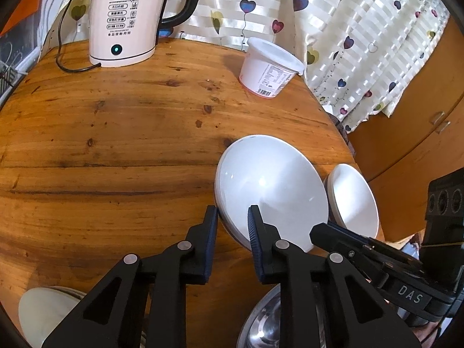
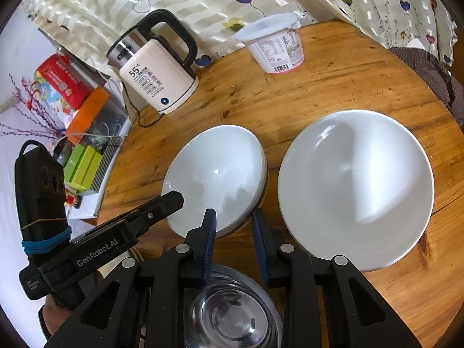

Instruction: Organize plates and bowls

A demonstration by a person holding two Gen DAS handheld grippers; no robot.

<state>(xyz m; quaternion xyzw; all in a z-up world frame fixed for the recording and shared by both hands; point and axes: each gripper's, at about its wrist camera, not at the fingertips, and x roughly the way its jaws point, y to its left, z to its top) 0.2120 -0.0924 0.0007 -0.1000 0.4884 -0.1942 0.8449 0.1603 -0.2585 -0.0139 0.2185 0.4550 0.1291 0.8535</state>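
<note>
With both my left gripper and right gripper spread empty, I centre the left jaws astride the rim of the large white ceramic bowl before pinching.

1. Glossy white ceramic is seen on both bowls.
2. Polished metal is shown by the steel bowl.
3. Varnished knotty wood forms the table.
4. Matt black plastic forms the gripper fingers.

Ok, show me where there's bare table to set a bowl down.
Widest bare wood on the table: between the kettle and the left white bowl. A narrower strip runs between the tub and the right white bowl. Crowded: the near edge, with both bowls, the steel bowl, left gripper and right gripper.
</note>
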